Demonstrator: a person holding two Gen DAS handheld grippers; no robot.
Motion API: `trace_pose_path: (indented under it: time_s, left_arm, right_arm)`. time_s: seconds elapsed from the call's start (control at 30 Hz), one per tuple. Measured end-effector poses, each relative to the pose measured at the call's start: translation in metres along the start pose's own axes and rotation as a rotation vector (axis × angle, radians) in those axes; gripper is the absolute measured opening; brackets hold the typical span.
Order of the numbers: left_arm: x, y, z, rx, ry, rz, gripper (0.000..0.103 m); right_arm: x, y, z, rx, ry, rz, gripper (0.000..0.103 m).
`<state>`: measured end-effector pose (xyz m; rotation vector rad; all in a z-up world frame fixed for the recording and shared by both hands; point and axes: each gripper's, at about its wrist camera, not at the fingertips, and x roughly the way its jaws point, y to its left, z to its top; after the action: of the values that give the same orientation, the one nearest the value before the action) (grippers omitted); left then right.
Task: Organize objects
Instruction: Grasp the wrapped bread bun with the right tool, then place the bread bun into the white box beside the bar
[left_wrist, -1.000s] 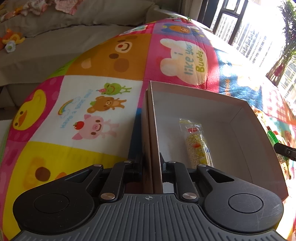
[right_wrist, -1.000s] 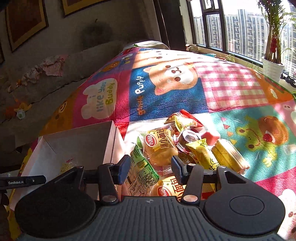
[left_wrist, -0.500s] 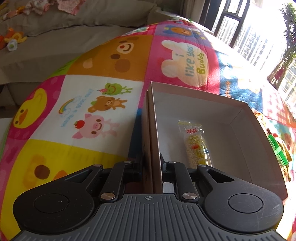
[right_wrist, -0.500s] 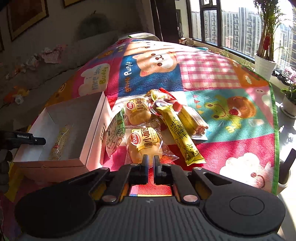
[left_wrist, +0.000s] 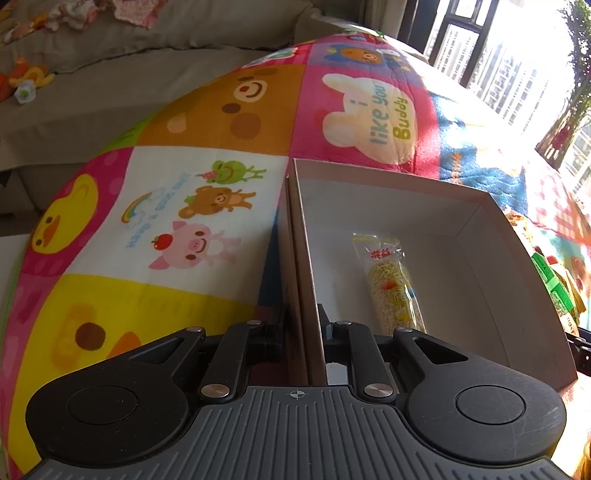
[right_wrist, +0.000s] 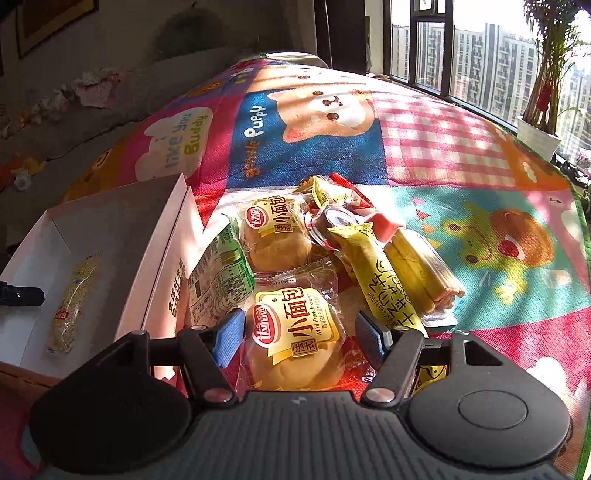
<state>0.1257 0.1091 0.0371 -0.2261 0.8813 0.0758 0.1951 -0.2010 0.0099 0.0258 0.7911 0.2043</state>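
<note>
While we hold the near wall of the cardboard box (left_wrist: 476, 266) clamped in our left gripper (left_wrist: 302, 325), only one snack lies inside it: a clear packet of yellow noodle snack (left_wrist: 393, 284), on the box floor near that wall. So we judge the task is only at its start. Our right gripper (right_wrist: 301, 334) hangs over the snack pile on the play mat (right_wrist: 443, 147), just beside the box. Its jaws are opening, with the nearer mini French bread packet (right_wrist: 295, 339) between them, but the pads do not press on it. A second bread packet (right_wrist: 275, 232), a green packet (right_wrist: 219, 280), a long yellow stick packet (right_wrist: 373, 273) and others wait. The pile touches the box's outer wall, so the left side is tight. To the right, the mat is free.
</note>
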Motion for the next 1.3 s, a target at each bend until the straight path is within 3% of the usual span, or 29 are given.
trace_pose_path:
  time_s: [0.13,0.27,0.47,0.73,1.0,1.3]
  left_arm:
    - [0.000,0.000,0.000,0.000,-0.002,0.000,0.017]
    - [0.000,0.000,-0.001,-0.001,-0.004,-0.005,0.017]
    - [-0.001,0.001,-0.001,0.000,-0.008,-0.011,0.018]
    - [-0.001,0.005,-0.002,-0.016,-0.010,-0.031,0.019]
    - [-0.003,0.008,-0.004,-0.009,-0.010,-0.047,0.020]
    - [-0.004,0.009,-0.005,-0.008,-0.009,-0.046,0.020]
  right_arm:
    - [-0.017,0.001,-0.011,-0.028,0.012,-0.001,0.056]
    - [-0.046,0.005,-0.032,-0.081,0.021,-0.034,0.054]
    - [-0.103,0.017,-0.066,-0.123,0.051,-0.009,0.053]
    - [-0.171,0.061,-0.060,-0.221,-0.049,0.038,0.053]
    - [-0.166,0.093,-0.025,-0.264,-0.107,0.074,0.053]
    - [-0.115,0.120,0.015,-0.234,-0.123,0.127,0.053]
